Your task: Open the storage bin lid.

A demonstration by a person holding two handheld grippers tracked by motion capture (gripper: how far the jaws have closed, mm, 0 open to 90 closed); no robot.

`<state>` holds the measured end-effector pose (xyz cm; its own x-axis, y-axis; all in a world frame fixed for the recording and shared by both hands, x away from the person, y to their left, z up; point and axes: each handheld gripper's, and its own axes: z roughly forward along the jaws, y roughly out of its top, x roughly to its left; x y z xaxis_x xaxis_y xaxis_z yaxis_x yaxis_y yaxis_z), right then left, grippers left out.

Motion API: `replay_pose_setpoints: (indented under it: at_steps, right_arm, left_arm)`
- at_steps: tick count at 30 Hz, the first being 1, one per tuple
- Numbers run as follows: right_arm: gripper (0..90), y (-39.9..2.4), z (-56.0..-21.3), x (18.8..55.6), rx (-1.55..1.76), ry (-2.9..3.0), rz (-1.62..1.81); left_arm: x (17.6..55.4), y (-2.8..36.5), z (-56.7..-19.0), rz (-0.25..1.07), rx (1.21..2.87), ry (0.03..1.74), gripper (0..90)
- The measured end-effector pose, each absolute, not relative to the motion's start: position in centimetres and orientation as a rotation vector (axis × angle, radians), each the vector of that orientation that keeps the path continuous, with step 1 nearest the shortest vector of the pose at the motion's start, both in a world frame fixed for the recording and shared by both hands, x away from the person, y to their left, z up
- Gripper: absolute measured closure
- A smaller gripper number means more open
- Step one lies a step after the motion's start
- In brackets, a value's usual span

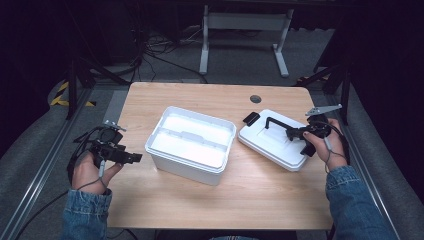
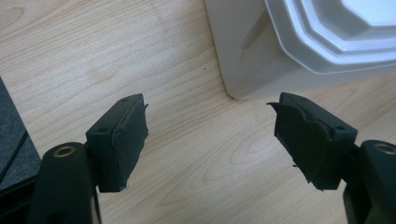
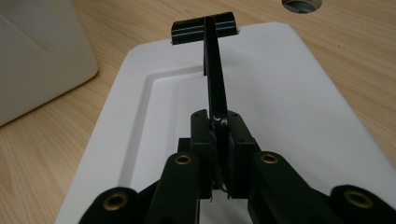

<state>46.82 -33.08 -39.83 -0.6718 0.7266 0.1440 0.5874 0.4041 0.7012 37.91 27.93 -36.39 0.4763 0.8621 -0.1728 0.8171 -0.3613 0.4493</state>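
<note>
high: above, facing table (image 1: 200, 200) | gripper views: close — along jaws

Box (image 1: 191, 145) mid-table, front prob. free

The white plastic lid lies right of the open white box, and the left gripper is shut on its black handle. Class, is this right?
Wrong gripper: the right gripper is shut on the black handle of the white plastic lid, as the right gripper view shows. The left gripper is open.

Left tool (image 2: 210, 140), jaws wide apart above the wooden table (image 2: 93, 56), white box (image 2: 252, 60) corner just beyond
</note>
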Motion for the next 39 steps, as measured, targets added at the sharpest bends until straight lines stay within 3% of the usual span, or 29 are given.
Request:
replay_pose_setpoints:
  at_steps: [25,32,39]
  right_arm:
    - [82.8,-34.6,-43.4,47.0,1.308,2.513,1.072]
    - [57.2,-35.0,-43.2,47.2,1.382,2.411,1.070]
    - [49.1,-35.0,-42.1,47.1,1.363,2.345,1.094]
  left_arm:
    - [38.1,27.7,-36.6,0.115,2.265,1.390,25.8]
    - [38.1,27.9,-36.7,0.116,2.259,1.394,25.8]
    - [37.8,28.1,-36.7,0.111,2.252,1.404,25.8]
